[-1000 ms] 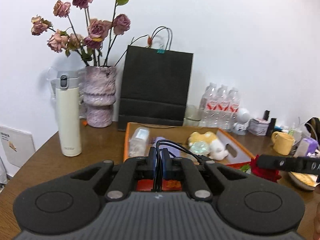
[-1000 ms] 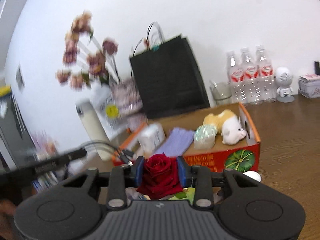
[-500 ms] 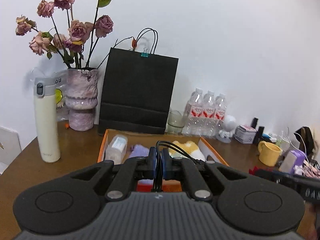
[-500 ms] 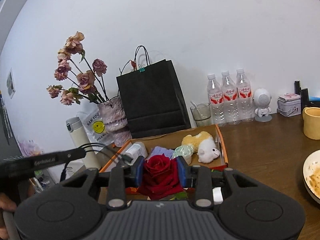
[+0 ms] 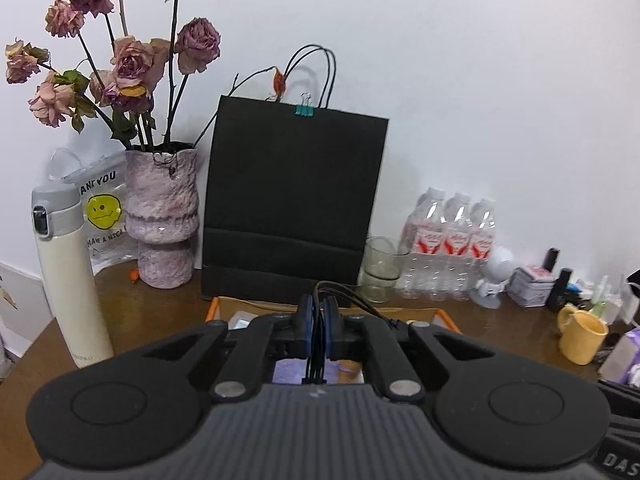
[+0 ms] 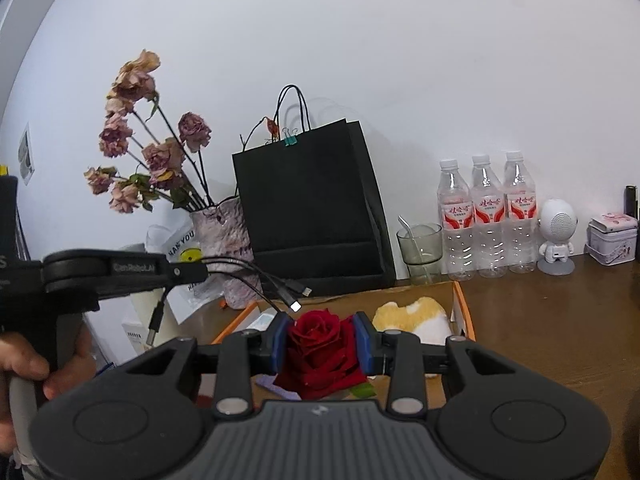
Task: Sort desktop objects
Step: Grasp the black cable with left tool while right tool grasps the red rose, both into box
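Note:
My left gripper (image 5: pixel 319 316) is shut on a black multi-plug charging cable (image 5: pixel 352 298), whose loose ends (image 6: pixel 260 276) dangle in the right wrist view. A hand holds that gripper (image 6: pixel 192 270) at the left, above the near left corner of the orange cardboard box (image 6: pixel 462 304). My right gripper (image 6: pixel 323 334) is shut on a red rose (image 6: pixel 320 346), over the box's near side. In the box lie a yellow-and-white plush toy (image 6: pixel 412 314), a purple item (image 5: pixel 288 370) and a white packet (image 6: pixel 264 320).
A vase of dried roses (image 5: pixel 164 216), a black paper bag (image 5: pixel 292 200), a cream flask (image 5: pixel 72 280), a glass (image 5: pixel 378 272), three water bottles (image 5: pixel 452 240), a small white robot figure (image 6: pixel 556 236), a tin (image 6: pixel 612 238) and a yellow mug (image 5: pixel 582 336) stand on the brown table.
Both grippers have risen and moved toward the back of the table. The left one, with the cable, now hangs over the box. The vase and black bag look larger and nearer.

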